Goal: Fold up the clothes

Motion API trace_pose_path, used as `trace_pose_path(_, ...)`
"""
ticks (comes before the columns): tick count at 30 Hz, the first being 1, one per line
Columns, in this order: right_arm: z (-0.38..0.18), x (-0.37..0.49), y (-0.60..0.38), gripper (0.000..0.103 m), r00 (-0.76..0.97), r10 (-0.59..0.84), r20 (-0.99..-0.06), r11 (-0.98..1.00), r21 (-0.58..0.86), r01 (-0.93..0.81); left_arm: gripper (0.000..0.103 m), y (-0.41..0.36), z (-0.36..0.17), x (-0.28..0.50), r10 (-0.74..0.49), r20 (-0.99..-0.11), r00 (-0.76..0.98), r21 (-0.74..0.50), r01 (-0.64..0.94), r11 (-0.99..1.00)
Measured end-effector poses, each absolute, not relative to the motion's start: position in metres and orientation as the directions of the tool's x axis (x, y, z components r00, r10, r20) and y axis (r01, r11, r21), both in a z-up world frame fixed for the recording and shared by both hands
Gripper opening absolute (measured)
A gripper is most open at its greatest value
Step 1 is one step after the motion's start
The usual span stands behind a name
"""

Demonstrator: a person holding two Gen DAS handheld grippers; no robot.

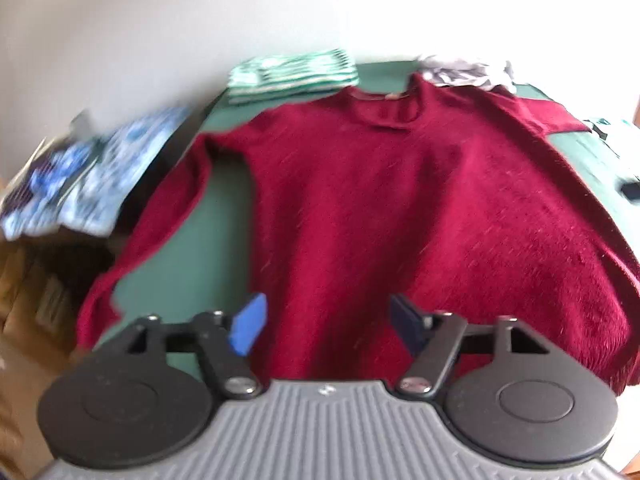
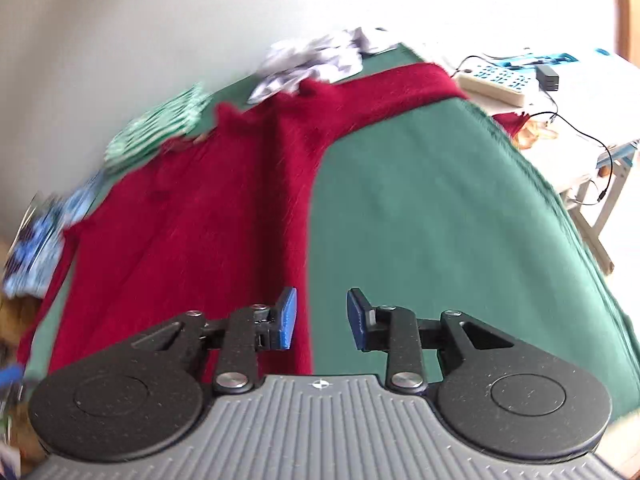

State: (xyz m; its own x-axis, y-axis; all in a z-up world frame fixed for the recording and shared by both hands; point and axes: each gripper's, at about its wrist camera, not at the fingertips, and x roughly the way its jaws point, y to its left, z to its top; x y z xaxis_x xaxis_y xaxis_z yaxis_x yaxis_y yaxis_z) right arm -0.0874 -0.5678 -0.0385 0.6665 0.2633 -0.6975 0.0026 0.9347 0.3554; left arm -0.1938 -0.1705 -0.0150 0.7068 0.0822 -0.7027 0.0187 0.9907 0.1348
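A dark red sweater (image 1: 400,208) lies flat on the green table cover (image 1: 224,216), collar at the far side, both sleeves spread out. It also shows in the right wrist view (image 2: 208,216). My left gripper (image 1: 326,330) is open and empty above the sweater's near hem. My right gripper (image 2: 322,318) is open and empty over the sweater's right side edge near the hem, its left pad (image 2: 288,318) above the red knit and its right pad above bare green cover (image 2: 440,208).
A folded green-and-white striped garment (image 1: 292,74) lies at the far left of the table. A crumpled white-and-grey garment (image 1: 468,70) lies behind the collar. A blue patterned cloth (image 1: 92,176) sits off the left edge. A side table holds a remote (image 2: 496,80) and cables.
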Motion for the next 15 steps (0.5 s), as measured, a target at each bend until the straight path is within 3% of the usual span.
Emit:
trace_pose_path(5, -0.055, 0.000, -0.570, 0.035, 0.659, 0.249, -0.710, 0.911, 0.402, 0.089, 0.068, -0.187, -0.036, -0.159, 0.003, -0.758, 0.652, 0.134, 0.151, 0.979)
trace_pose_path(12, -0.066, 0.081, -0.537, 0.035, 0.668, 0.163, -0.726, 0.946, 0.308, 0.104, 0.071, -0.183, -0.055, -0.144, -0.063, -0.804, 0.591, 0.110, 0.252, 0.962)
trace_pose_path(13, -0.066, 0.088, -0.531, 0.034, 0.669, 0.159, -0.726, 0.951, 0.295, 0.094, 0.072, -0.181, -0.054, -0.143, -0.074, -0.806, 0.587, 0.104, 0.264, 0.959)
trace_pose_path(15, -0.067, 0.097, -0.519, 0.013, 0.667, 0.130, -0.733, 0.972, 0.228, 0.061, 0.076, -0.177, -0.055, -0.141, -0.089, -0.810, 0.580, 0.098, 0.284, 0.954)
